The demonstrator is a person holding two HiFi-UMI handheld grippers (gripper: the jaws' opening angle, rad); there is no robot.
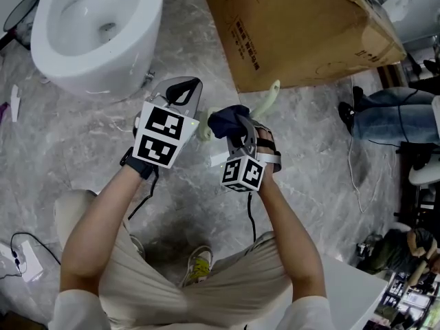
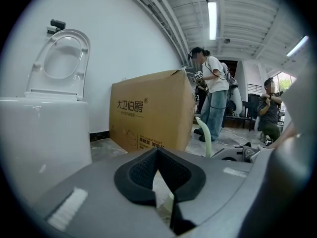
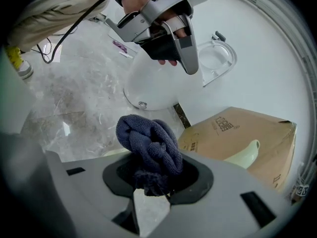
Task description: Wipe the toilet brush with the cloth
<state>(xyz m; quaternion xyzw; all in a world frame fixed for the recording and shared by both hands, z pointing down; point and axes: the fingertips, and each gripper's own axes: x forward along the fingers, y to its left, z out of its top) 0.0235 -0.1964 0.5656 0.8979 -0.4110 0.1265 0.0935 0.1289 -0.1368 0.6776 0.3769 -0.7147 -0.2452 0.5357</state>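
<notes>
A pale green toilet brush handle slants up in front of the cardboard box; the left gripper view shows the handle rising to the right of the jaws. My right gripper is shut on a bunched dark blue cloth, and the cloth lies against the handle, covering its middle. The brush's lower end is hidden. My left gripper sits to the left of the cloth, pointing toward the toilet. Its jaws are shut, tips touching, with nothing between them.
A white toilet with its lid up stands at the back left. A large cardboard box fills the back right. A person's legs are at the right edge. Cables and a white power strip lie on the marble floor.
</notes>
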